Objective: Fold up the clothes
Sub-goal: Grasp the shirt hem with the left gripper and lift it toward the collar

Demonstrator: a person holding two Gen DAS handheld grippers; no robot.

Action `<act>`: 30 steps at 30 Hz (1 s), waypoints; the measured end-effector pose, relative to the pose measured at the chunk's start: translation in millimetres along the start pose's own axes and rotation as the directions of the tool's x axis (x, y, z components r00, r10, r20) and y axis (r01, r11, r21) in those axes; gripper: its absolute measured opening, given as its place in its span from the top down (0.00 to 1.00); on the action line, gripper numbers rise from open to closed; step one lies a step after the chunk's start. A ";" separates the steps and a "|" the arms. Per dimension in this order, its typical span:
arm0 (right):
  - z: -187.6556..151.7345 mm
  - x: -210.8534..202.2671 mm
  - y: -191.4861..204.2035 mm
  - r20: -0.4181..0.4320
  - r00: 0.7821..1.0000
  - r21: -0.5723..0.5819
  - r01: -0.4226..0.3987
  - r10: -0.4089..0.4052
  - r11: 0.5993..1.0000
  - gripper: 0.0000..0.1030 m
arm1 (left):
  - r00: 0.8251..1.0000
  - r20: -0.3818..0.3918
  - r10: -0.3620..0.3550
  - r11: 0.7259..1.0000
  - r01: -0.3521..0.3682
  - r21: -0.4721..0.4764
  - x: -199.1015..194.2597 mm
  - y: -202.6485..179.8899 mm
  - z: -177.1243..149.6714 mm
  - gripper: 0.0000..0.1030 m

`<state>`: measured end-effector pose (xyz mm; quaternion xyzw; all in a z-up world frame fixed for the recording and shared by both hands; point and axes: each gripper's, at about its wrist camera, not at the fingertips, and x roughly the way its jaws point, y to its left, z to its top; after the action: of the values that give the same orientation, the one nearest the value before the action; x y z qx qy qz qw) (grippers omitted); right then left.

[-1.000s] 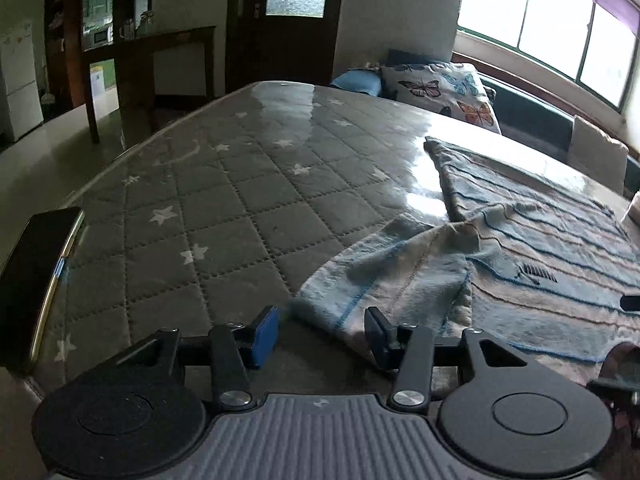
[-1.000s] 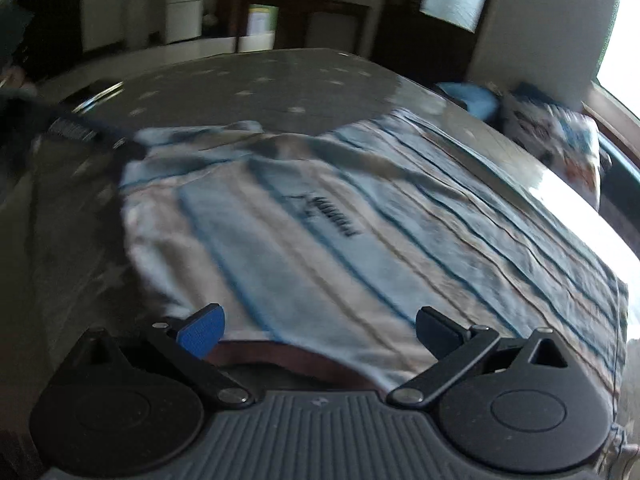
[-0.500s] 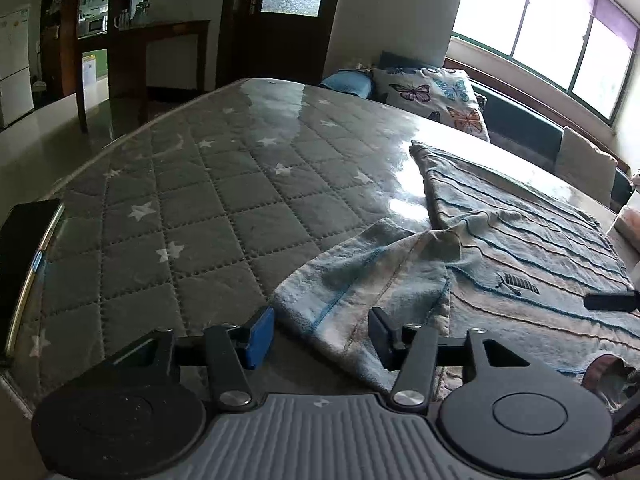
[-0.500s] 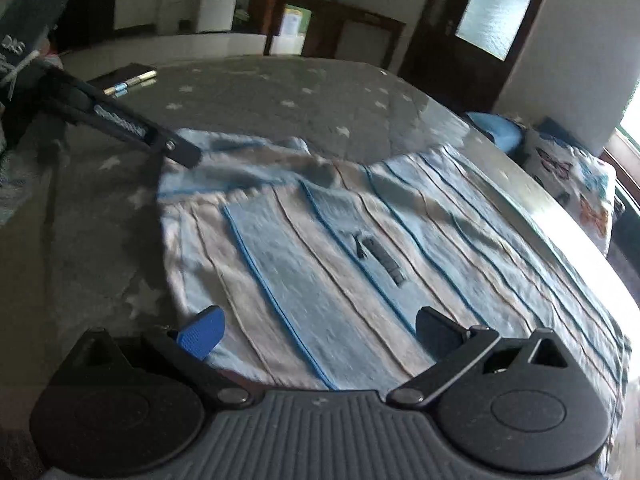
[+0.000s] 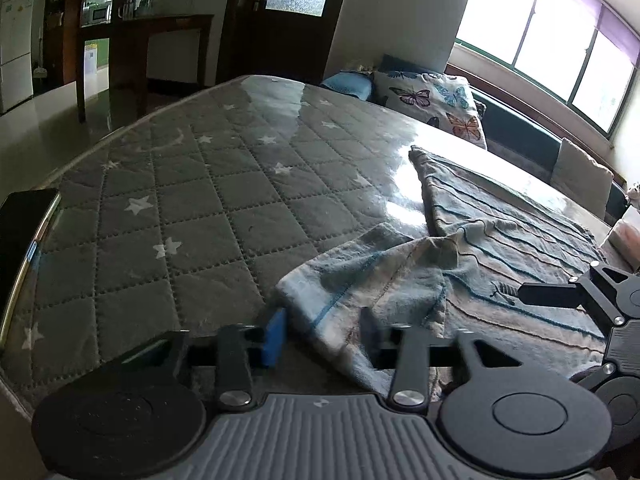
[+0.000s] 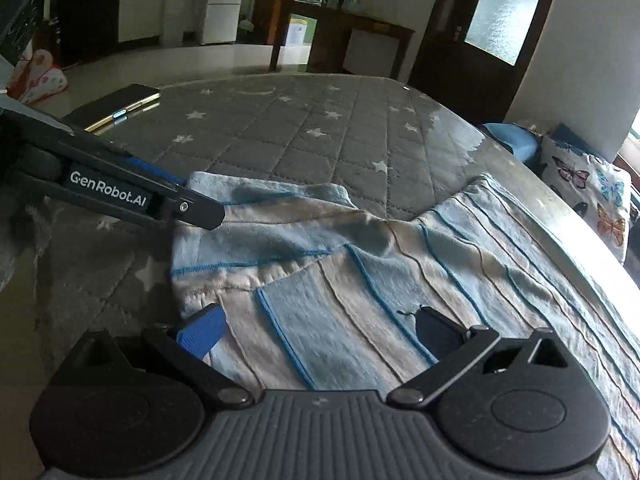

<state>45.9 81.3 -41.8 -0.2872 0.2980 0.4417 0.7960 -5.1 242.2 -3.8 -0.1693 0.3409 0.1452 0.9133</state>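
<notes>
A light-blue and beige striped shirt lies flat on the grey star-quilted mattress. Its sleeve points toward my left gripper, whose jaws are closing with the sleeve's end between them; a wide gap still shows. In the right wrist view the left gripper's fingers rest at the sleeve. My right gripper is open, low over the shirt's chest near the sleeve seam, with cloth under its blue pad. The left wrist view shows the right gripper's fingers at the far right.
A dark phone lies at the mattress's left edge, also visible as phone. A butterfly pillow and a blue cushion sit past the far end. A wooden table and door stand beyond.
The left jaws have narrowed around the sleeve's end. My right gripper has slid left across the shirt toward the sleeve and now shows at the left wrist view's right edge.
</notes>
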 end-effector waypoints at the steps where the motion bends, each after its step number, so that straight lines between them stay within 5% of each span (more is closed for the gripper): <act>1: 0.2 -0.3 0.1 -0.004 1.000 0.006 0.001 -0.001 1.000 0.00 | 1.000 0.000 -0.011 1.000 0.011 -0.004 0.4 1.1 0.3 0.85; 6: -0.8 -2.3 -3.3 -0.008 1.000 0.028 -0.005 0.006 1.000 0.01 | 0.993 0.076 -0.087 0.996 0.090 -0.026 -13.3 0.4 3.9 0.95; 14: -13.1 -38.4 -34.1 -0.004 0.998 0.037 0.063 -0.063 0.997 0.01 | 0.944 0.182 -0.276 0.957 0.252 0.146 -54.6 -37.1 7.2 0.96; 21: -45.1 -76.3 -81.2 -0.024 0.984 0.103 0.177 -0.176 0.979 0.01 | 0.917 0.107 -0.384 0.886 0.333 0.323 -58.7 -82.8 -8.3 0.96; 30: -92.4 -104.6 -114.7 -0.073 0.973 0.217 0.229 -0.218 0.949 0.01 | 0.921 -0.078 -0.382 0.835 0.380 0.397 -32.5 -111.4 -33.2 0.92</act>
<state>80.6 -92.0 -4.2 -0.2381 0.3306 0.3051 0.8608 -5.3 123.4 17.9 -0.0408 0.3209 -0.1126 0.9395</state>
